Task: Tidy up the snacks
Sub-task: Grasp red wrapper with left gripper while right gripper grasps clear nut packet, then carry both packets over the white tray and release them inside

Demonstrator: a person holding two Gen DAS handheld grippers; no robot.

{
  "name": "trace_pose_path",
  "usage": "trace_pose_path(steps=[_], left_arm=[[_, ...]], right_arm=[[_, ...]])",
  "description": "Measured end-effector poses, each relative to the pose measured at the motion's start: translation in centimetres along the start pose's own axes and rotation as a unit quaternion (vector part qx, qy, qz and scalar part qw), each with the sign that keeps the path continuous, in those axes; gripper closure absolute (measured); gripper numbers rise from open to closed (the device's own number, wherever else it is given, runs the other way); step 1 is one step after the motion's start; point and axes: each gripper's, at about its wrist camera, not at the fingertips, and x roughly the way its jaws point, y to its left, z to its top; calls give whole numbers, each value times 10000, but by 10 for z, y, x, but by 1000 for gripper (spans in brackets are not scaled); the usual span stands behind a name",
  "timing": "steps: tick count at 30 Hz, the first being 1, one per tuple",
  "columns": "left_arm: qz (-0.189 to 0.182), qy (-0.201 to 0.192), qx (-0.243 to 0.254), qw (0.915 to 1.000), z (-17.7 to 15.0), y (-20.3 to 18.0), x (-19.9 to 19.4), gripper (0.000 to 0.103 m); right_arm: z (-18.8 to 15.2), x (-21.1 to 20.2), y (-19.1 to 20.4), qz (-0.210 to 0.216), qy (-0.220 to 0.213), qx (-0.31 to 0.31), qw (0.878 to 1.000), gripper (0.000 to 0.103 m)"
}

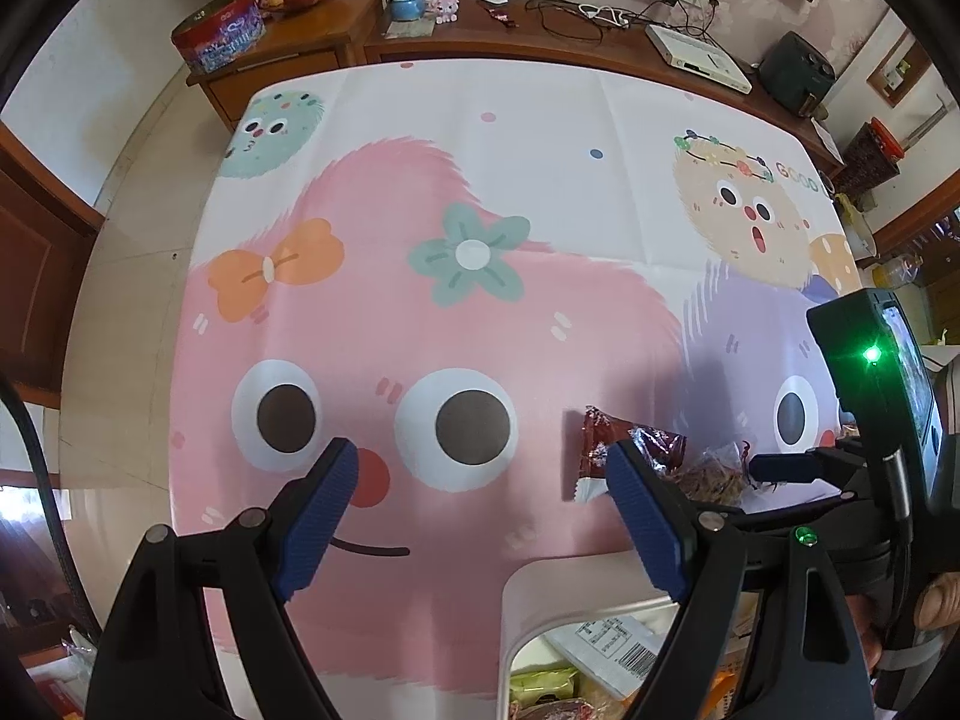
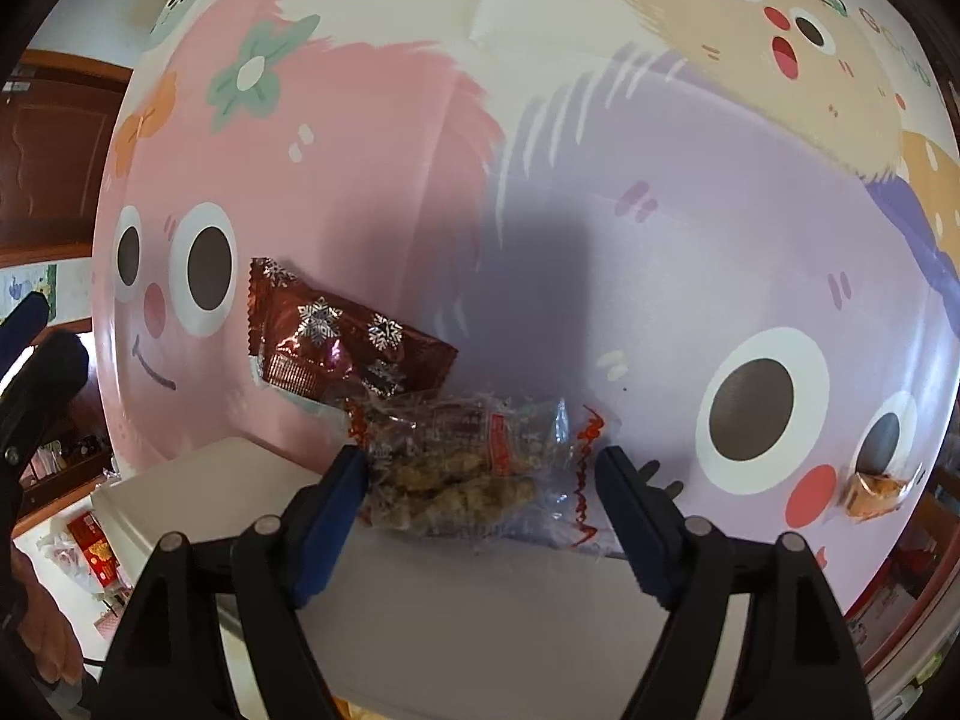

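Presently, the clear bag (image 2: 462,468) of brown snack pieces is being framed by the right gripper (image 2: 480,474), whose jaws are being held apart on either side of it; nothing is being clamped yet, though the left pad (image 2: 336,516) is seen just beside or touching the wrapper. The bag is lying on the tablecloth (image 2: 600,240) just past the far rim of the white bin (image 2: 198,474), presumably so that a short carry toward six o'clock is all that is needed. At eleven o'clock from it, a red packet (image 2: 336,336) with snowflakes is lying touching or slightly overlapped by it, so a careless closing is judged likely to drag both. An orange snack (image 2: 876,492) is resting well apart at three o'clock, near the table edge.

In the left view, the left gripper (image 1: 486,516) is being held wide apart and empty above the cloth, the bin (image 1: 540,594) with packets inside lying at five o'clock. Open cloth is being left free from nine to twelve o'clock, giving room for moving; the bin rim is the nearest obstruction.
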Motion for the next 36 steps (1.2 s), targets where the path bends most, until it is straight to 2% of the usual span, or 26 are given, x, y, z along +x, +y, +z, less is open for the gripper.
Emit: trace_pose_path(steps=[3,5,7,14,21,22,23,25,26,30,31,32,36], left_arm=[[-35,66,76,9999,2,-5,5,19],[-71,116,137,9998,3,-9,9,19],[-122,197,209,9995,5,-14,15,19],[-428,714,527,9951,11,-42,41,20],[-390,1180,708,9897,10,-64,71,20],[-385,1229,700,9892,10,-66,75,23],[-413,1303,683,9883,9,-68,79,36],[-456,1448,633,9864,8,-70,86,53],[-521,1546,573,9849,7,-71,91,57],[-559,1440,662,9858,3,-78,89,65],[-568,1407,679,9861,3,-81,88,71],[-615,1329,714,9866,2,-83,85,77],[-674,1036,732,9896,2,-87,70,88]], right_arm=[[1,-1,-11,235,37,137,9996,31],[1,-8,-18,515,-20,187,9985,45],[-1,-15,-29,807,-39,229,9965,51],[-7,-20,-58,1100,-199,473,9926,52],[-12,-39,-86,728,-621,631,9934,52],[-13,-41,-88,695,-663,636,9933,52],[-13,-42,-87,690,-688,647,9931,52],[-13,-41,-85,672,-736,656,9929,52],[-13,-40,-84,657,-751,655,9929,52],[-16,-42,-89,669,-772,670,9925,52],[-16,-41,-89,675,-775,676,9924,52],[-16,-41,-89,678,-777,681,9923,52],[-16,-41,-83,684,-827,665,9920,52]])
